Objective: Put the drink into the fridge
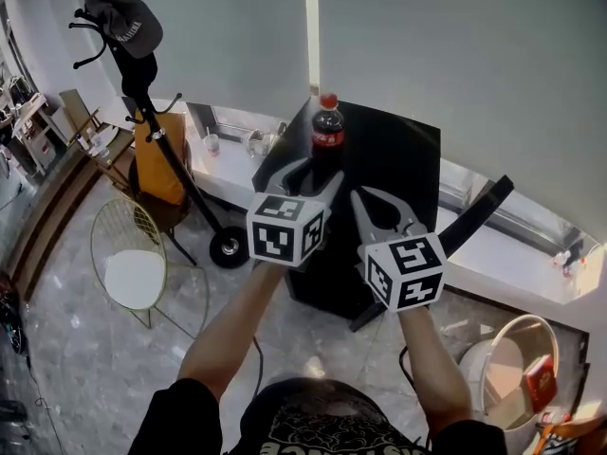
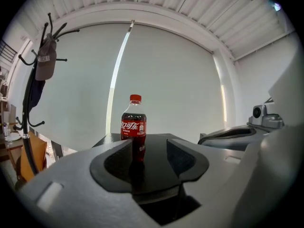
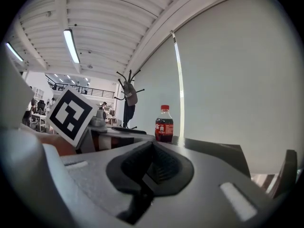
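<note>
Blind (image 1: 455, 64): pale grey, drawn down, fills the background behind everything.
Black fridge (image 1: 398, 150): stands against the white sill (image 1: 512, 273), flat top facing the head view, directly ahead of both grippers.
Coat stand (image 1: 166, 159): black, leans across the left of the head view, dark cap (image 1: 128, 22) hung on a top hook.
Wire chair (image 1: 133, 273): gold frame, white round seat, on the marble floor left of the fridge.
Left gripper (image 1: 308, 173): held level before the fridge's near edge, jaws parted to a moderate gap, pads touching nothing; frames the bottle between its fingers in the left gripper view (image 2: 148, 148), though the bottle stands farther back, clear of them.
Right gripper (image 1: 370, 202): just beside the left one, level, jaws closed together with nothing between them (image 3: 152, 146).
Cola bottle (image 1: 328, 131): upright on the fridge top near its back left edge, red cap and red label, dark drink inside; free of both grippers.
</note>
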Motion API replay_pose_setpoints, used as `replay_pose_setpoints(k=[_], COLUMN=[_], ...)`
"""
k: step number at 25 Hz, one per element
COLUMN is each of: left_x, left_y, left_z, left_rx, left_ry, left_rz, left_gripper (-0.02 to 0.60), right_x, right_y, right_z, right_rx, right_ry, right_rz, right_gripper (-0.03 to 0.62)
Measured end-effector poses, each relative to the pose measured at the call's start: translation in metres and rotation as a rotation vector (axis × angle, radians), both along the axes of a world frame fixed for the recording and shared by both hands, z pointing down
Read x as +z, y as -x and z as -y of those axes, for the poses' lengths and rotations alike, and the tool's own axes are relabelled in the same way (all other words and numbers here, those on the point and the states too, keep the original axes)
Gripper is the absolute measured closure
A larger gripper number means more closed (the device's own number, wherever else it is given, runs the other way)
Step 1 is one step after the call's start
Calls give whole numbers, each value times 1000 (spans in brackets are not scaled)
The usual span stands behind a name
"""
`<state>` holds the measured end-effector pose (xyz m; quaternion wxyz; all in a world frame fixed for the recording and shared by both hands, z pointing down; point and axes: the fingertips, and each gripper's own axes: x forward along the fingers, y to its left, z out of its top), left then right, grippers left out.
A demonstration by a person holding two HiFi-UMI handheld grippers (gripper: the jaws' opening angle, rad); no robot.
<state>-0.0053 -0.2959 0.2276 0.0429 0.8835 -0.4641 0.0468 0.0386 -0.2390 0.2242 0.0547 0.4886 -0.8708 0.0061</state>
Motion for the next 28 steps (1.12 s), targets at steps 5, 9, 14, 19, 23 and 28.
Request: replay_pose_setpoints(k=[5,9,14,19,23,28], left_x=[0,-1,-5,-13,-11,-7], left_y=[1,-1,-6,-12,-15,-18], left_z=[30,50,74,88,98,103], left_rx=[36,63,87,100,99,107], left_ry=[38,60,75,41,28,30], left_rz=[8,14,16,37,82,101], left_gripper=[288,258,232,230,235,264], right_x=[-6,-10,-12,-15,-15,-7], right_y=[4,6,1,-6,-7,-11], right_z=[19,32,50,63,72,77], right_rx=[14,19,40,57,60,61], right_ry=[-3,-7,-8,-24,-26,-17], right_rz=[7,7,9,-13,-23,-32], right_gripper=[592,592,592,592,592,592])
